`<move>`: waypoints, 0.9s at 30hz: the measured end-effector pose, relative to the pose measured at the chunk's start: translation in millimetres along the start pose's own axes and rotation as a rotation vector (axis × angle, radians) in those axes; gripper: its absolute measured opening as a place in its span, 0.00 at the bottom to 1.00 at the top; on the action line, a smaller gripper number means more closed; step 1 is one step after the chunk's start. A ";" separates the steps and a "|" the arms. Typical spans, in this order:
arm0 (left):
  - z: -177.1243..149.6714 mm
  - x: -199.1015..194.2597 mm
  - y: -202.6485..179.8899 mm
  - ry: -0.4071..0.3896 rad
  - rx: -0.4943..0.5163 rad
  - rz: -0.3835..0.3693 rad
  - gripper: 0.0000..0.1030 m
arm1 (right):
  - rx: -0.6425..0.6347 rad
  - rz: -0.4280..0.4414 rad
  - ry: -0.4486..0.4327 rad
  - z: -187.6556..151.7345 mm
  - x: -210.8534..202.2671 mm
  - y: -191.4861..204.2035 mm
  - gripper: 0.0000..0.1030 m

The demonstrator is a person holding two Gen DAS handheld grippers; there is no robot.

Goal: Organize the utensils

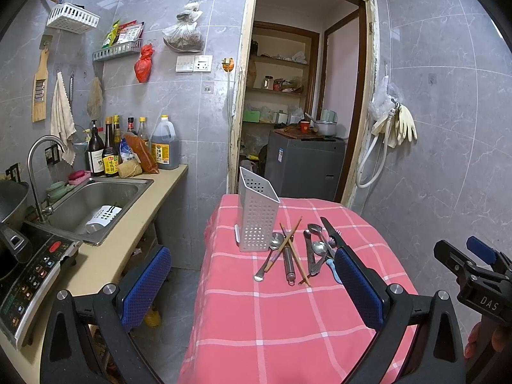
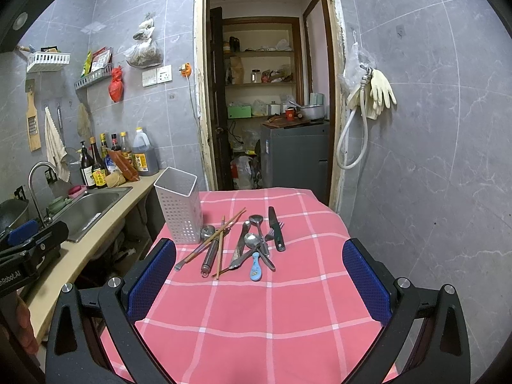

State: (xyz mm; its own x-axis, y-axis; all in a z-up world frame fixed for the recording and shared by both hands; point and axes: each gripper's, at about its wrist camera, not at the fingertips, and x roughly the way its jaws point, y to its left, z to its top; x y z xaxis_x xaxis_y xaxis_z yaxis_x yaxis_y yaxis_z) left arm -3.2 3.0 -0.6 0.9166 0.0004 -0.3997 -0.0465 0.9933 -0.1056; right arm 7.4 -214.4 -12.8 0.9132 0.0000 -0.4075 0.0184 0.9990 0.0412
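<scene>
Both grippers hang over the near end of the table with their jaws spread wide and nothing between them. The left gripper (image 1: 252,288) and the right gripper (image 2: 259,278) each carry two black fingers faced with blue, dimpled pads (image 2: 152,280).

Beyond the fingertips lies the pink tablecloth (image 2: 256,320), a soft fabric crossed by white check lines. On it the utensils lie in a loose heap near the table's far half. Two wooden chopsticks (image 2: 228,225) cross each other at a slant. Beside them lies one slim metal cylinder tool (image 2: 211,254) with a ring at its end, and one long-handled metal ladle-spoon (image 2: 204,235) whose bowl touches the foot of the holder. To the right I count two shiny metal spoons (image 2: 252,240), one black-handled knife (image 2: 276,228), one fork (image 2: 272,232) partly under the knife, one flat metal piece (image 2: 240,243) whose kind I cannot tell, and one small pale blue ceramic spoon (image 2: 255,267) nearest the grippers.

The white utensil holder (image 2: 180,208) stands upright at the table's far left corner, just left of the heap: one square plastic tube, its walls perforated with rows of small holes, its top open.

Farther left, a steel sink (image 1: 96,204) sits in a beige counter, with a second white perforated holder (image 1: 104,217) lying inside it.
</scene>
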 end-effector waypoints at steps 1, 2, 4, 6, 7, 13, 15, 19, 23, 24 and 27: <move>0.2 0.5 -0.4 0.000 0.000 0.001 1.00 | 0.000 0.000 0.000 0.1 -0.1 0.2 0.99; 0.4 0.7 -0.7 0.001 -0.001 0.001 1.00 | 0.000 -0.001 0.001 0.1 -0.1 0.2 0.99; 0.3 0.7 -0.6 0.002 -0.002 0.001 1.00 | -0.001 0.000 0.000 0.2 -0.4 0.0 0.99; -0.8 0.1 0.3 0.002 -0.001 0.001 1.00 | 0.001 -0.002 0.001 -0.1 -0.1 -0.1 0.99; -8.7 -0.4 6.4 0.002 -0.001 0.002 1.00 | 0.002 -0.002 0.002 -3.6 1.6 0.5 0.99; -12.9 0.6 8.7 0.004 0.002 0.003 1.00 | 0.001 -0.001 0.003 -0.9 1.1 0.9 0.99; -13.3 0.6 9.3 0.005 0.001 0.003 1.00 | 0.001 -0.001 0.004 -0.9 1.2 0.9 0.99; -15.0 0.9 10.6 0.004 -0.002 0.002 1.00 | 0.001 -0.002 0.003 -3.4 0.9 0.3 0.99; -15.4 0.8 11.1 0.006 0.000 0.002 1.00 | 0.001 -0.002 0.005 -4.1 1.3 0.2 0.99; -16.0 0.5 11.8 0.006 -0.001 0.001 1.00 | 0.001 -0.002 0.005 -3.8 1.1 0.2 0.99; -20.4 1.2 14.2 0.008 -0.002 0.001 1.00 | 0.002 -0.003 0.004 -2.4 1.1 0.3 0.99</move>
State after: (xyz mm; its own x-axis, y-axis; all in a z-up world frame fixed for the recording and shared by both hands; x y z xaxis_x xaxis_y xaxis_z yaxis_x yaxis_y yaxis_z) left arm -10.8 14.8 -21.1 0.9134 0.0002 -0.4070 -0.0482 0.9930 -0.1075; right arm 7.5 -214.0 -15.4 0.9116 -0.0029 -0.4110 0.0222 0.9989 0.0421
